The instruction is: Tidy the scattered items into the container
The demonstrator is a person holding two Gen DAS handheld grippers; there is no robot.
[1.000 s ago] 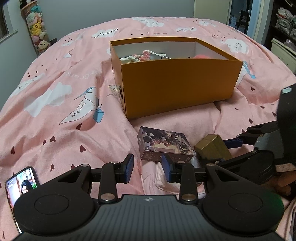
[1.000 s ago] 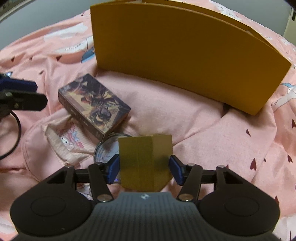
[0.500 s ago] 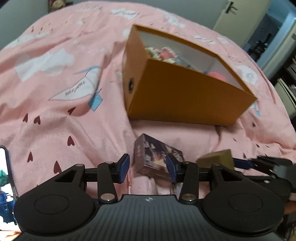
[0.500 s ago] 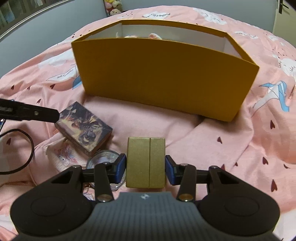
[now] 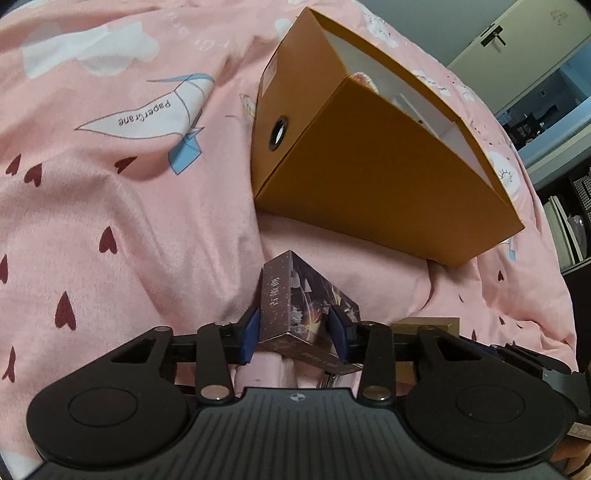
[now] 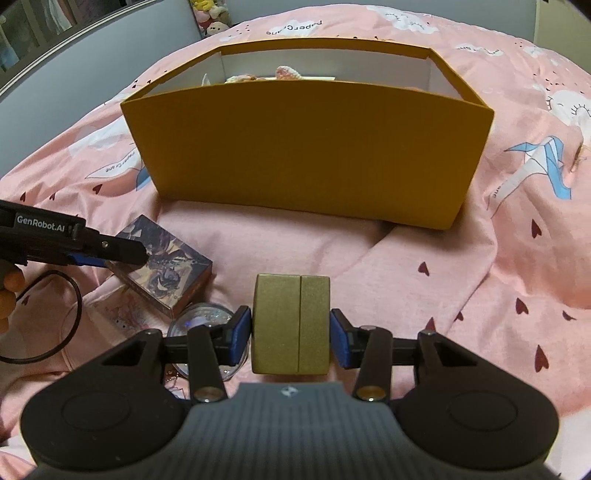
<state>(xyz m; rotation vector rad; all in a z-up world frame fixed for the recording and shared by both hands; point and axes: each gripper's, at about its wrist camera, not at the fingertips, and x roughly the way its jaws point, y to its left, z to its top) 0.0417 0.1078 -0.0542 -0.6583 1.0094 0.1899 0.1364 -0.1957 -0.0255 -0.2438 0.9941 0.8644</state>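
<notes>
Left tool (image 5: 293,334) has swung down, jaws closing around the card box (image 5: 303,314). Right tool (image 6: 291,334) has lifted the gold box (image 6: 291,325), pinched, toward the orange container (image 6: 306,147).

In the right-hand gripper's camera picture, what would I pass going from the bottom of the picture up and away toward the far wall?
Nearest, the right gripper with its fingers around a small gold box, then bare pink bedspread, then the open orange box with a few things inside, and farthest, stuffed toys by the wall.
</notes>
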